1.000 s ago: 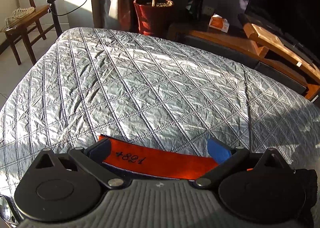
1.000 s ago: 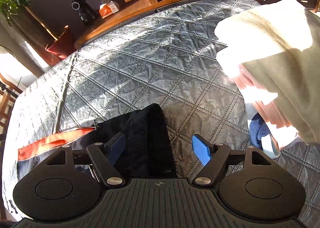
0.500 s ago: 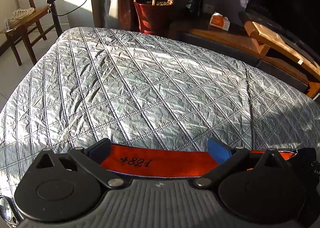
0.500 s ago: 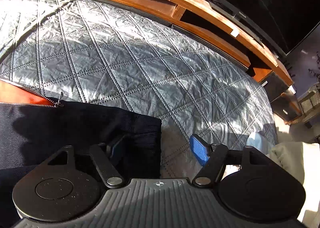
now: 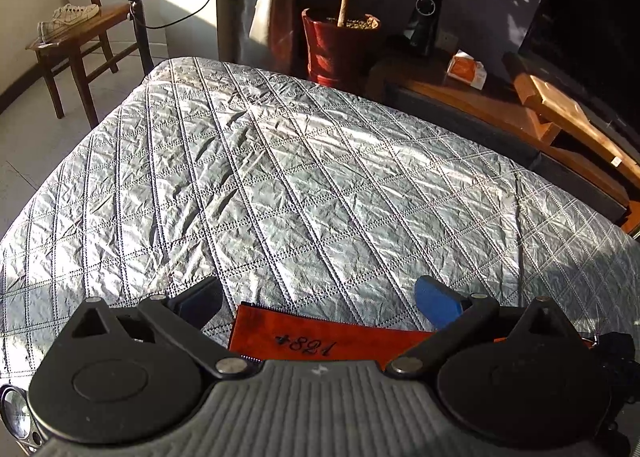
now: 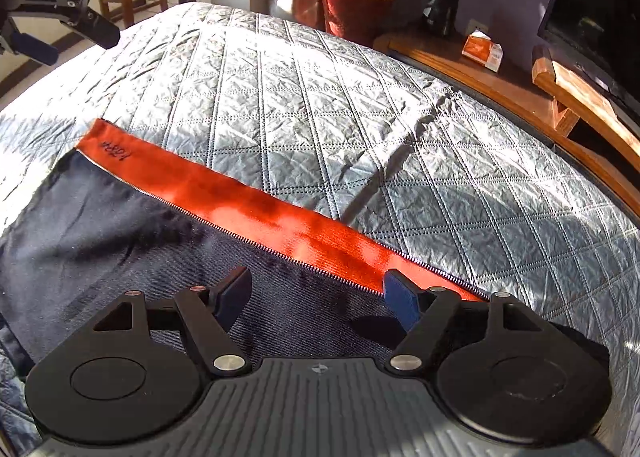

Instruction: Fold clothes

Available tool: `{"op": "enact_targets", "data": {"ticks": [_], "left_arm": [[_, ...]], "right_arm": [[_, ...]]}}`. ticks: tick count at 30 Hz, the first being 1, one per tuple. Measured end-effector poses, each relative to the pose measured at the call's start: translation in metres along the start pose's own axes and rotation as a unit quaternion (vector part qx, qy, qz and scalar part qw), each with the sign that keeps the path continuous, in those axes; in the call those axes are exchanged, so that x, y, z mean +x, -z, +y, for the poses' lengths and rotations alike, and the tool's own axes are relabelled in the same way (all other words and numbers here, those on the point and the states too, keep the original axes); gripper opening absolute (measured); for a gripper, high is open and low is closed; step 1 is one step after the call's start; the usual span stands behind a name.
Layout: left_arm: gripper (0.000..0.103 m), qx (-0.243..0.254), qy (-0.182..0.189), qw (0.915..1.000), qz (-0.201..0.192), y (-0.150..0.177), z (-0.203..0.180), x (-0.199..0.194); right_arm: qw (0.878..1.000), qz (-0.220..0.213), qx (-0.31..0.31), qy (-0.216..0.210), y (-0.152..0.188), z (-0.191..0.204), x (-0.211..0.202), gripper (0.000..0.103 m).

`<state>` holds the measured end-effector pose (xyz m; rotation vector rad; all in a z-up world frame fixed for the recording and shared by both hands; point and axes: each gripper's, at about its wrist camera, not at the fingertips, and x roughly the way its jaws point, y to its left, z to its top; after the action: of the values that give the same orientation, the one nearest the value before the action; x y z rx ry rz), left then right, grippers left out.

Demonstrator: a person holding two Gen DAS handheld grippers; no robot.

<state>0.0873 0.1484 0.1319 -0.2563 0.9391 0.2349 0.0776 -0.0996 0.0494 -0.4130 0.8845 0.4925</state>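
Since the earlier frames the right camera has swung from the bed's far right side, by a cream pile, back toward the garment, and the left one has slid so the orange band's end now sits between its fingers instead of spanning them.

Left wrist view: the left tongs are released, jaws spread wide and gripping nothing. Just below them lies the end of the orange band, stitched with dark numerals and edged by a zipper. It rests flat on the grey quilted bed. A dark bit of the garment shows at the right edge.

Right wrist view: the right tongs are also released, poised over the dark navy garment with nothing pinched between them. The garment is spread flat across the near part of the bed, and the orange band runs along its far edge from upper left to lower right, zipper teeth showing along the seam. The left tongs appear at the upper left, well apart from the cloth.

Judging by this, the garment looks laid out and smoothed, but no fold is visible yet; the folding proper seems still ahead. The cloth reads as a heavy twill, lying fairly flat with few wrinkles.
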Motion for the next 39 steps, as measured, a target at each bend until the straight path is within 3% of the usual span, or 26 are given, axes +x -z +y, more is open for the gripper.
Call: {"op": "enact_targets", "data": {"ticks": [3, 6, 10, 12, 13, 14, 15, 16, 22, 25, 26, 27, 28, 34, 39], "left_arm": [[0.102, -0.003, 0.006, 0.9999, -0.010, -0.004, 0.007, -0.007], [0.102, -0.006, 0.001, 0.9998, -0.018, -0.007, 0.017, -0.011], [0.102, -0.029, -0.001, 0.9995, -0.009, -0.009, 0.035, -0.009], [0.102, -0.033, -0.002, 0.9994, -0.009, -0.010, 0.040, -0.010], [0.102, -0.035, -0.002, 0.9993, -0.010, -0.011, 0.043, -0.011], [0.102, -0.037, -0.001, 0.9992, -0.011, -0.011, 0.045, -0.012], [0.102, -0.040, 0.001, 0.9991, -0.011, -0.012, 0.046, -0.013], [0.102, -0.043, 0.002, 0.9990, -0.012, -0.012, 0.048, -0.013], [0.102, -0.042, 0.007, 0.9990, -0.012, -0.012, 0.047, -0.014], [0.102, -0.038, 0.006, 0.9993, -0.006, -0.012, 0.045, -0.011], [0.102, -0.040, 0.008, 0.9991, -0.005, -0.012, 0.046, -0.011], [0.102, -0.044, 0.012, 0.9989, -0.005, -0.012, 0.046, -0.011], [0.102, -0.047, 0.015, 0.9988, -0.006, -0.013, 0.047, -0.012], [0.102, -0.025, 0.020, 0.9995, -0.007, -0.009, 0.036, -0.015], [0.102, -0.019, 0.016, 0.9997, -0.004, -0.005, 0.023, -0.011]], "right_arm": [[0.998, -0.007, -0.032, -0.049, -0.017, 0.012, 0.013, 0.085], [0.994, -0.014, -0.058, -0.089, -0.035, 0.022, 0.027, 0.085], [0.990, 0.009, -0.036, -0.135, -0.056, 0.023, 0.051, 0.082], [0.987, 0.022, -0.040, -0.156, -0.063, 0.028, 0.057, 0.064], [0.987, 0.017, -0.039, -0.153, -0.065, 0.027, 0.056, 0.062], [0.988, 0.013, -0.037, -0.150, -0.068, 0.026, 0.054, 0.038], [0.988, 0.008, -0.036, -0.147, -0.071, 0.026, 0.052, 0.002], [0.989, 0.004, -0.035, -0.143, -0.073, 0.025, 0.050, 0.000], [0.992, -0.023, -0.028, -0.124, -0.090, 0.022, 0.039, 0.000], [0.992, -0.037, -0.024, -0.115, -0.098, 0.020, 0.034, 0.031], [0.993, -0.038, -0.030, -0.106, -0.094, 0.020, 0.027, 0.055], [0.995, -0.035, -0.044, -0.087, -0.082, 0.021, 0.013, 0.071], [0.995, -0.032, -0.045, -0.079, -0.066, 0.021, -0.003, 0.072], [0.989, 0.009, 0.097, -0.109, 0.054, 0.033, -0.102, 0.073], [0.995, 0.056, 0.074, -0.042, 0.113, 0.097, -0.129, 0.076]]}}
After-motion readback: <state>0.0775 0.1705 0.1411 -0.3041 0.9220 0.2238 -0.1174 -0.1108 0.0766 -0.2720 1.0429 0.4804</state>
